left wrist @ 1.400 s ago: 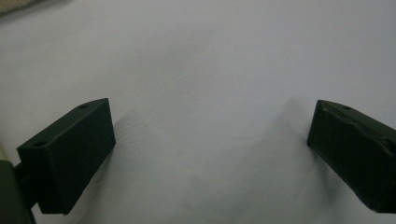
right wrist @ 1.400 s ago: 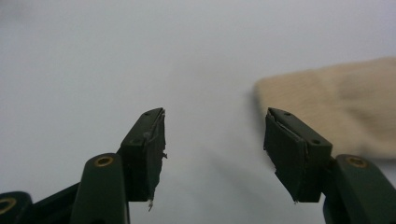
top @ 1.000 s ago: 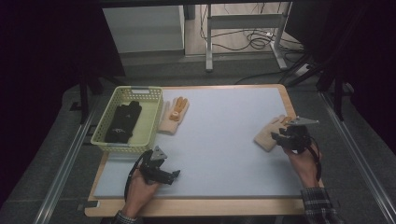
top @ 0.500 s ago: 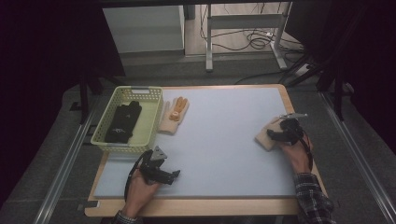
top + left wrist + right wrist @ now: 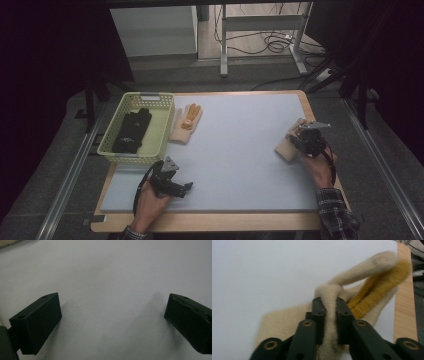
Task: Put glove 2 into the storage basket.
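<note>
Wooden-edged table (image 5: pixel 310 107) with pale mat (image 5: pixel 240 150): green basket (image 5: pixel 162 131), two beige gloves (image 5: pixel 186 122) (image 5: pixel 287 147).

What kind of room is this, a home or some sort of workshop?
Probably a lab or test workshop: a pale foam-topped wooden table holds only a green plastic basket and knitted gloves, loose cables trail on the floor behind, and metal rails flank it.

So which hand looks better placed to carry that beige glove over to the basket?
The right. Its gripper is already pinched shut on the beige glove, while the left gripper rests open on bare mat, though nearer the basket.
</note>
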`<state>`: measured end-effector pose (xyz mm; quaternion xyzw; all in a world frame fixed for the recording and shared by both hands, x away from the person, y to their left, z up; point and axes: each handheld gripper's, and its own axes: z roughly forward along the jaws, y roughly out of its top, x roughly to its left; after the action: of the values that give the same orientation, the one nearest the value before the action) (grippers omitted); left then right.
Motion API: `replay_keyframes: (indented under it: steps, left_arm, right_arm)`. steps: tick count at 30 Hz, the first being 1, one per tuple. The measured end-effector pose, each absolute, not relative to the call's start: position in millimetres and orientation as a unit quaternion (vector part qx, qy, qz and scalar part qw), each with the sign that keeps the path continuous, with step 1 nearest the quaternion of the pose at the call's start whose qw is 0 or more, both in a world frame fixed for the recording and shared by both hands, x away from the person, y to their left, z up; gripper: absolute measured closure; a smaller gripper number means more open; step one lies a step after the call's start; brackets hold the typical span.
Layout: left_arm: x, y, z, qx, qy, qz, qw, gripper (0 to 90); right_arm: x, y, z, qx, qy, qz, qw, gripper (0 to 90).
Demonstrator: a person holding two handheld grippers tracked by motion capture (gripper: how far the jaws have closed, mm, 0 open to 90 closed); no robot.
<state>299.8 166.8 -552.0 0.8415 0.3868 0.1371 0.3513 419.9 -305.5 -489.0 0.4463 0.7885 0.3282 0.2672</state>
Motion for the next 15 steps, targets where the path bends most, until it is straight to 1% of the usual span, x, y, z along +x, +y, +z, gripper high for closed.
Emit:
replay_keyframes:
  steps: [1,5,6,9,11,15]
  left_arm:
    - [299.7,166.8,-552.0,0.841,0.387,0.137,0.351,1.1]
    - [299.7,166.8,-551.9,0.842,0.387,0.137,0.351,1.1]
    - [299.7,166.8,-551.9,0.842,0.387,0.137,0.351,1.1]
    - [299.9,166.9,-551.9,0.842,0.386,0.138,0.351,1.1]
    - [299.9,166.9,-551.9,0.842,0.386,0.138,0.351,1.1]
    - [299.8,166.8,-552.0,0.841,0.387,0.138,0.352,1.1]
  right_arm:
    - [412.7,-300.3,-481.1,0.433,0.792,0.338,0.267,84.5]
    - [402.5,-289.8,-469.5,0.415,0.796,0.355,0.263,84.7]
    - [394.6,-279.4,-459.7,0.400,0.799,0.375,0.248,84.7]
    - [388.1,-269.7,-452.8,0.387,0.801,0.390,0.237,84.7]
    - [375.1,-247.4,-443.9,0.360,0.809,0.415,0.210,84.6]
    - [361.5,-217.5,-442.2,0.321,0.825,0.425,0.189,84.3]
